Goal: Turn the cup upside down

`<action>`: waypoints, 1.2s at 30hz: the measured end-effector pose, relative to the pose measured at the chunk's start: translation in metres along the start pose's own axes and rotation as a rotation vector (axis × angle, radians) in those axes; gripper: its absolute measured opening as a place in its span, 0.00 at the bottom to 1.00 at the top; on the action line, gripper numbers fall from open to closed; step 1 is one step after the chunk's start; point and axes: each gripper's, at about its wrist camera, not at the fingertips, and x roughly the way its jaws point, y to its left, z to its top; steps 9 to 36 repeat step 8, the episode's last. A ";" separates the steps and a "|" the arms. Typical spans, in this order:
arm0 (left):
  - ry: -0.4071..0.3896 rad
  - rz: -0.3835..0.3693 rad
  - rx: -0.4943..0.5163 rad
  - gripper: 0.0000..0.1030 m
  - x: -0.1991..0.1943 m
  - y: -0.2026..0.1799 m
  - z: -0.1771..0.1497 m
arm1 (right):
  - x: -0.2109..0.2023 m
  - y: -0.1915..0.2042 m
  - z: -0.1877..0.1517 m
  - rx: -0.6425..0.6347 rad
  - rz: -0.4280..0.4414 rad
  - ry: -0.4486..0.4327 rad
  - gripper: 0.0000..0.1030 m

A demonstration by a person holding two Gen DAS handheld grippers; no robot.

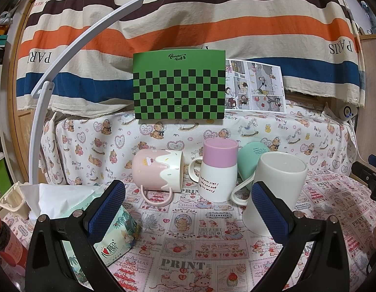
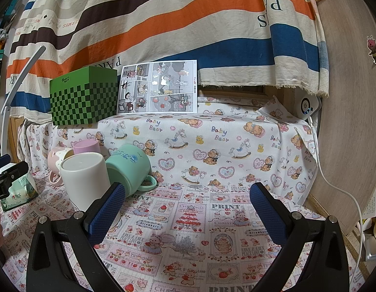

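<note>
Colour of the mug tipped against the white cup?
Mint green mug, clearest in the right wrist view.

Four mugs stand close together on the printed cloth. The white mug (image 1: 275, 192) is upside down, flat base up, its looped handle toward the others. The pink-and-white mug (image 1: 218, 170) beside it is also upside down, its lettering inverted. The pink mug with a white drip pattern (image 1: 157, 172) lies on its side, mouth facing the pink-and-white one, handle on the cloth. The mint-green mug (image 2: 129, 168) lies tilted on its side behind the white mug, touching it.
</note>
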 end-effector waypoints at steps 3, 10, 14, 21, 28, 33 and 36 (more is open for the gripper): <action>0.000 0.000 0.000 1.00 0.000 0.000 0.000 | 0.000 0.000 0.000 0.000 0.000 0.000 1.00; 0.000 0.000 0.000 1.00 0.000 0.000 0.000 | 0.000 0.000 0.000 0.000 0.000 0.000 1.00; 0.000 0.000 0.000 1.00 0.000 0.000 0.000 | 0.000 0.000 0.000 0.000 0.000 0.000 1.00; 0.000 0.000 0.000 1.00 0.000 0.000 0.000 | 0.000 0.000 0.000 0.000 0.000 0.000 1.00; 0.000 0.000 0.000 1.00 0.000 0.000 0.000 | 0.000 0.000 0.000 0.000 0.000 0.000 1.00; 0.000 0.000 0.000 1.00 0.000 0.000 0.000 | 0.000 0.000 0.000 0.000 0.000 0.000 1.00; 0.000 0.000 0.000 1.00 0.000 0.000 0.000 | 0.000 0.000 0.000 0.000 0.000 0.000 1.00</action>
